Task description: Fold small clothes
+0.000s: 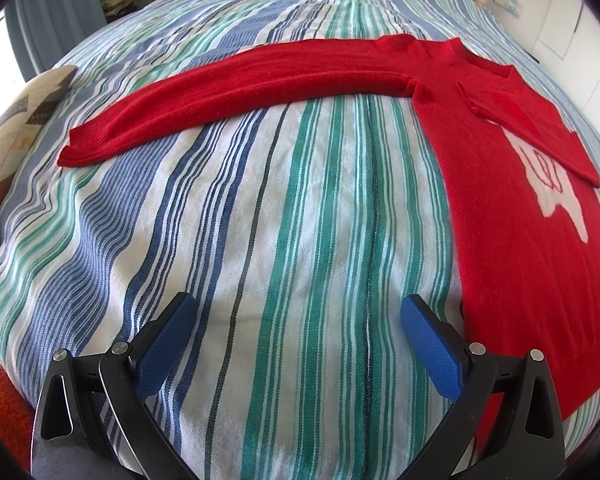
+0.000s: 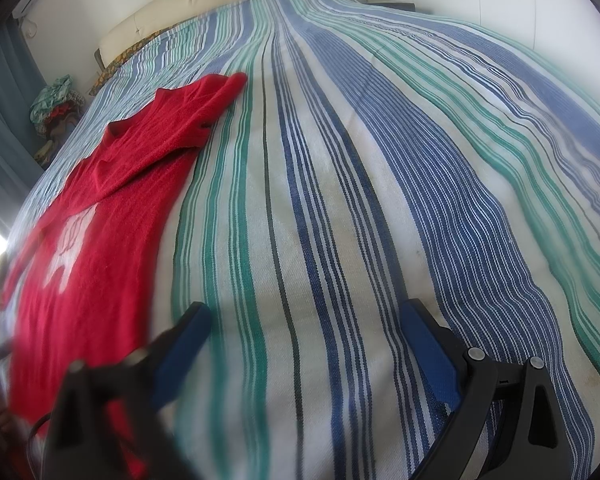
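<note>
Blue-padded jaws of the left gripper (image 1: pixel 298 316) stand wide apart, empty, over the striped bedspread (image 1: pixel 260 220); the right gripper (image 2: pixel 306 326) is likewise spread and holds nothing. Just right of the left jaws lies the red knit sweater (image 1: pixel 512 220), flat, a white motif on its chest. One long sleeve (image 1: pixel 240 88) stretches far left across the bed, the other sleeve (image 1: pixel 540 128) looks already folded over the front. Judging by this, the outstretched sleeve is next: pinch its soft ribbed cuff (image 1: pixel 76 148) and carry it across.
</note>
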Demonstrator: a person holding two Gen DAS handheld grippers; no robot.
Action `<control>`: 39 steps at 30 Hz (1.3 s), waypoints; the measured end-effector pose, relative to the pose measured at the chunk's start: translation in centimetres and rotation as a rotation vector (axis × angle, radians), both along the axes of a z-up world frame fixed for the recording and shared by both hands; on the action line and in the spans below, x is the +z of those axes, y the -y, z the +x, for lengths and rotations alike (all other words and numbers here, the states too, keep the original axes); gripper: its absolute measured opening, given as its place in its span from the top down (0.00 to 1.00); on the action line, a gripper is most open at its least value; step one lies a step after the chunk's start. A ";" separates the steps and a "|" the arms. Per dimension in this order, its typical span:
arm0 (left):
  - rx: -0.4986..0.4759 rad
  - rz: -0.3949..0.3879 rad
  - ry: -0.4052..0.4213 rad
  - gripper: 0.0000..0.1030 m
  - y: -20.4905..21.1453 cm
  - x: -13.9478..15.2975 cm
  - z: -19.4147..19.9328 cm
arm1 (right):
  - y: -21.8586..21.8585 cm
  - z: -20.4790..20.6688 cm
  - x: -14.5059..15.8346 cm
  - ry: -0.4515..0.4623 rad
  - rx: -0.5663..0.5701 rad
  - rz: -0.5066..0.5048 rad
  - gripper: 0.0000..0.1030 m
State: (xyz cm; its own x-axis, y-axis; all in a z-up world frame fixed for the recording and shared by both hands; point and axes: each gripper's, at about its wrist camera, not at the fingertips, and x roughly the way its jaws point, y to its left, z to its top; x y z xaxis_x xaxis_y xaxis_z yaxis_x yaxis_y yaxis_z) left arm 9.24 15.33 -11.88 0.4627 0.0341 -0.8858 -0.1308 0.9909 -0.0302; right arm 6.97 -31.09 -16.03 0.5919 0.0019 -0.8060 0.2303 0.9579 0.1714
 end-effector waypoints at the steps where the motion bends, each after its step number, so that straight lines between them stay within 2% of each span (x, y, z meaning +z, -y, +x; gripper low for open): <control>1: 0.000 0.000 0.000 0.01 0.0 0.0 0.0 | 0.0 0.0 0.0 0.000 0.000 0.000 0.08; 13: -0.002 0.003 -0.002 0.01 0.0 -0.1 0.0 | 0.0 0.0 0.0 0.000 0.000 -0.001 0.07; 16: 0.001 -0.016 -0.006 0.01 -0.3 -0.1 0.1 | 0.0 0.0 0.0 0.000 0.000 -0.001 0.07; 18: 0.028 -0.100 -0.010 0.01 -1.6 0.2 0.3 | 0.0 0.0 0.0 0.000 0.000 -0.001 0.07; 20: 0.089 -0.247 0.006 0.01 -4.0 0.6 0.3 | 0.0 0.0 0.0 0.000 0.000 -0.002 0.07; 23: 0.225 -0.459 0.043 0.01 -9.0 0.7 0.6 | 0.0 0.0 0.0 0.000 0.000 -0.001 0.07; 26: 0.384 -0.575 0.085 0.02 -14.2 0.6 1.3 | -0.1 0.0 0.0 0.000 0.002 -0.002 0.07; 28: 0.467 -0.580 0.128 0.02 -17.1 0.7 2.0 | -0.1 0.0 -0.1 -0.002 0.004 -0.006 0.06; 31: 0.555 -0.568 0.139 0.03 -20.4 -0.4 3.6 | -0.1 -0.1 -0.1 -0.001 0.003 -0.006 0.06; 33: 0.603 -0.565 0.139 0.05 -21.9 -1.3 4.5 | -0.1 -0.1 -0.2 -0.002 0.003 -0.008 0.06; 36: 0.648 -0.524 0.182 0.13 -22.9 -1.5 5.1 | -0.3 0.2 -0.2 -0.004 0.003 -0.011 0.06; 37: 0.659 -0.507 0.188 0.20 -23.0 -1.5 5.2 | -0.3 0.2 -0.2 -0.003 0.003 -0.011 0.06; 39: 0.665 -0.468 0.176 0.45 -23.1 -1.3 5.5 | -0.3 0.2 -0.2 -0.003 0.003 -0.010 0.06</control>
State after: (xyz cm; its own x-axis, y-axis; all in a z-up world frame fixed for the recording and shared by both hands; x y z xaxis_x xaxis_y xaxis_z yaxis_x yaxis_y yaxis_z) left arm 14.74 38.44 -13.17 0.6094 -0.0040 -0.7929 -0.6397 0.5884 -0.4946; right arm 7.18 -30.82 -16.27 0.5894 -0.0041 -0.8078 0.2277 0.9603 0.1612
